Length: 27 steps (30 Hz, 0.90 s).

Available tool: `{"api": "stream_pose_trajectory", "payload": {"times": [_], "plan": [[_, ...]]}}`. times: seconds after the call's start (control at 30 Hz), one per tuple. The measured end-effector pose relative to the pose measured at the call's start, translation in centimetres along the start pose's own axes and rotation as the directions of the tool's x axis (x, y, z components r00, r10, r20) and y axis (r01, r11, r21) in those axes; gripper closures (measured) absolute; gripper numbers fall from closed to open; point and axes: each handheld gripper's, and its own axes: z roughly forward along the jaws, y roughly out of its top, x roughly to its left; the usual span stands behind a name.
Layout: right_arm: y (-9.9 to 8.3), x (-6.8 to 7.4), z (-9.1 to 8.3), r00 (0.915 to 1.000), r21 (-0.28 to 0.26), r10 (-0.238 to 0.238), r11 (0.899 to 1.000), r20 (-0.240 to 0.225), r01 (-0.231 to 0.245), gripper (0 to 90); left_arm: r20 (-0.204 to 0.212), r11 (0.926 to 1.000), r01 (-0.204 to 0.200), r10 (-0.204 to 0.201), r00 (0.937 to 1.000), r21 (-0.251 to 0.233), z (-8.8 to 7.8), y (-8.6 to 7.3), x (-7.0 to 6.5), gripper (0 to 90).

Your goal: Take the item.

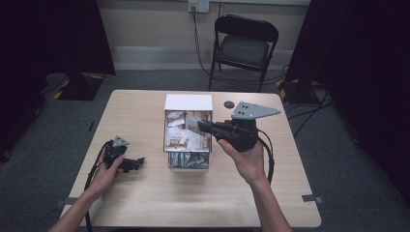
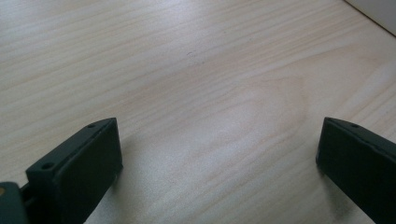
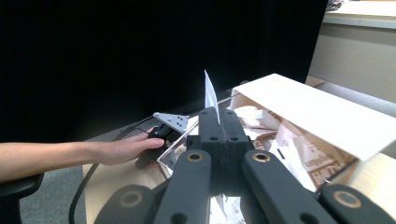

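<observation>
A clear box of brown-and-white packets stands in the middle of the wooden table, its white lid at the far end. My right gripper hovers over the box, pointing left. In the right gripper view its jaws are shut on a thin white packet that sticks up edge-on above the box. My left gripper lies on the table left of the box under a hand. Its jaws stand wide open over bare wood.
A small dark round object lies on the table behind the right gripper. A black folding chair stands beyond the far edge, with cables on the floor. Dark curtains hang on both sides.
</observation>
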Motion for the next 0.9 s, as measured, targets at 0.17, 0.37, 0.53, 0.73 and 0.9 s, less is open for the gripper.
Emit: {"api": "stream_pose_trajectory", "payload": {"times": [0.17,0.37,0.53,0.73,0.9], "plan": [[0.1,-0.3,-0.6,0.9999,-0.009,0.004,1.000,0.014,-0.003,90.0,0.000,1.0000,-0.005,0.005,1.0000,0.004,0.0,0.0,0.0,0.0],[0.1,-0.4,-1.0,0.9996,-0.010,0.003,1.000,0.027,-0.003,90.0,0.000,1.0000,-0.005,0.005,1.0000,0.004,0.0,0.0,0.0,0.0],[0.2,-0.5,-1.4,0.9992,-0.014,0.001,1.000,0.041,0.000,90.0,-0.002,1.0000,0.003,-0.003,1.0000,-0.004,0.0,0.0,0.0,0.0],[0.1,-0.7,-1.9,0.9977,-0.010,-0.006,1.000,0.068,0.007,90.0,-0.001,1.0000,-0.002,0.002,1.0000,0.000,0.0,0.0,0.0,0.0],[0.1,-1.0,-2.4,0.9954,-0.008,-0.007,1.000,0.095,0.008,90.0,-0.001,1.0000,-0.003,0.003,1.0000,0.001,0.0,0.0,0.0,0.0]]}}
